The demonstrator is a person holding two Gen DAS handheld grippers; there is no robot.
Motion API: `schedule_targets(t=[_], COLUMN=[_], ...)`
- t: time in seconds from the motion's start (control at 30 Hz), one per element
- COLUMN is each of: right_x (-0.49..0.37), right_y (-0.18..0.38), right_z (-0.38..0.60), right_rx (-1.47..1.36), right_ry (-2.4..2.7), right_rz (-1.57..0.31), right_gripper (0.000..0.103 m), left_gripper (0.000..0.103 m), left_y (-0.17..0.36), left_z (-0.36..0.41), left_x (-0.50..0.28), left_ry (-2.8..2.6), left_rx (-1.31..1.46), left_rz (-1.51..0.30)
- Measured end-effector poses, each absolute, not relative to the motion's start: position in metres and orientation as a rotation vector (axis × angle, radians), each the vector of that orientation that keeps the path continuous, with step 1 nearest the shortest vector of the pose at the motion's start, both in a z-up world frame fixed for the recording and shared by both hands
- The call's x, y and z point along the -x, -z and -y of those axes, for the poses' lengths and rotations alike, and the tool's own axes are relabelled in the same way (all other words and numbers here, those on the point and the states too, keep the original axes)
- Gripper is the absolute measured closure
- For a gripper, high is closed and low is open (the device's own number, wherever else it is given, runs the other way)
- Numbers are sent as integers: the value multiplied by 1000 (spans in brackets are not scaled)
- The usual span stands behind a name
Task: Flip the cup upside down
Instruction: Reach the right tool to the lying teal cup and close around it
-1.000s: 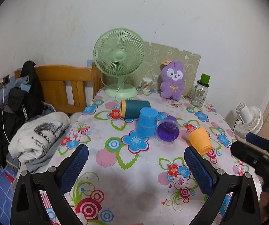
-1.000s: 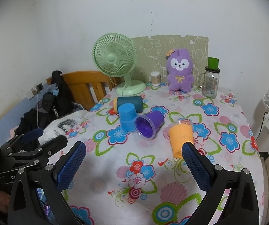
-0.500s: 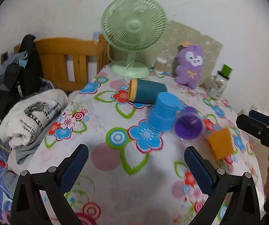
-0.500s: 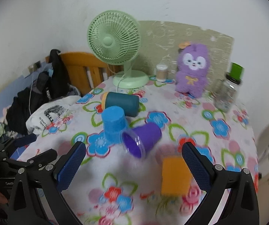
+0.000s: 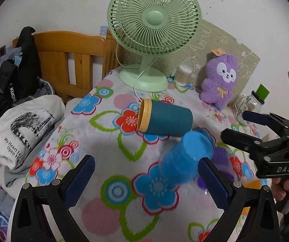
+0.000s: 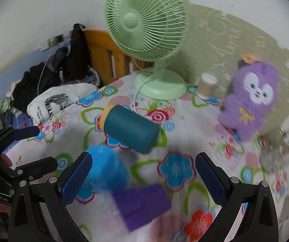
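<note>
A teal cup with a yellow rim (image 5: pixel 164 119) lies on its side on the flowered tablecloth (image 5: pixel 108 181), mouth to the left; it also shows in the right wrist view (image 6: pixel 129 128). A blue cup (image 5: pixel 184 158) stands upside down in front of it, and shows in the right wrist view (image 6: pixel 106 169). A purple cup (image 6: pixel 142 203) lies on its side beside it. My left gripper (image 5: pixel 146 179) is open and empty, short of the blue cup. My right gripper (image 6: pixel 143 177) is open and empty above the purple cup; it also shows in the left wrist view (image 5: pixel 243 127).
A green fan (image 5: pixel 154 26), a cotton-swab jar (image 5: pixel 182 75), a purple plush toy (image 5: pixel 221 82) and a glass bottle with a green cap (image 5: pixel 255 98) stand at the back. A wooden chair (image 5: pixel 67 60) with clothes (image 5: pixel 21 125) stands left of the table.
Both grippers have moved forward and lower toward the cups, which now fill more of both views. The orange cup has left both views. Both grippers stay open.
</note>
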State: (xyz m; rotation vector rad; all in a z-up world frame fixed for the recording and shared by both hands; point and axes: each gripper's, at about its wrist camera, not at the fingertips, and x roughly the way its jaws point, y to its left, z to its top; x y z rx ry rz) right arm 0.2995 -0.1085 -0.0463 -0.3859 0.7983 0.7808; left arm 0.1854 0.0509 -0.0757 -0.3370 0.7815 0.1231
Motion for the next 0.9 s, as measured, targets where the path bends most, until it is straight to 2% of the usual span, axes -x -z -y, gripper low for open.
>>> schedule_targets(t=[0.43,0.63,0.9], right_x=[-376,-379,-375], right_y=[82,103,126], right_z=[43,19,-9], right_rx=[520,612,732], right_ry=[-956,-1052,-1118], right_rz=[-884,-935,-1009], right_gripper=[0,2,17], left_gripper=[0,0,0], left_y=[82,91,93], left_z=[-63,-74,-69], left_x=[-224,-226,-228], left_ry=[-186,-213,-218], left_rx=[267,255,242], left_rz=[-821,-839,-857])
